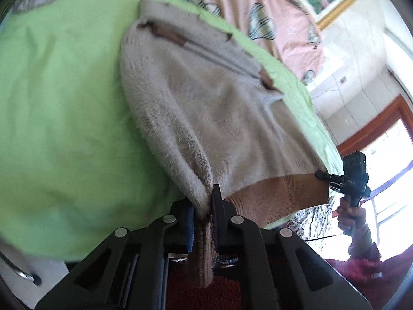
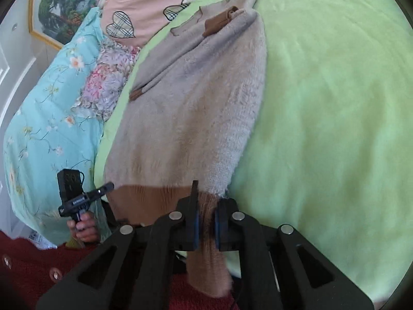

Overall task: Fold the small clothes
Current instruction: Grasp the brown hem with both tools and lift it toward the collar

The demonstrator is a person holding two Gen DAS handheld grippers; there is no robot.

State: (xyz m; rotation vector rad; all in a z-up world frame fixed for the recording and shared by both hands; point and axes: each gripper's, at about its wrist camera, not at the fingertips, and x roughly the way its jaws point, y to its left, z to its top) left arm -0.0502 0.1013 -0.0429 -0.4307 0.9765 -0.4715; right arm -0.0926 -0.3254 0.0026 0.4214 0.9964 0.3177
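Lying on a green blanket (image 1: 64,103) on the bed: one small beige fleece sweater (image 1: 206,103), sleeves folded in across the body, with brown ribbing at the hem (image 1: 281,193) and two brown cuffs visible.

Clamped on the hem's near corner in the left wrist view: left gripper (image 1: 204,206), closed tight on a bunched fold of fabric that hangs down between the blue-padded fingers (image 1: 190,219). Seen again at the lower left of the right wrist view (image 2: 108,187), pinching the far corner of the brown band, held by one hand (image 2: 84,227).

Closed likewise on the hem's other corner: right gripper (image 2: 206,206), brown ribbing pinched between its fingers (image 2: 196,219) and trailing below. Seen from the left wrist view at the right edge (image 1: 321,174), tip on the hem corner, held by one hand (image 1: 352,215).

Stretched taut between the two grippers: the brown hem, lifted just off the blanket at the bed's near edge.

Beyond the blanket: one pink cover with plaid hearts (image 2: 144,2), one turquoise floral quilt (image 2: 46,108), one framed landscape picture (image 2: 59,7) on the wall.

Printed on the right gripper's body: small white lettering, too blurred to read. Same on the left gripper's.
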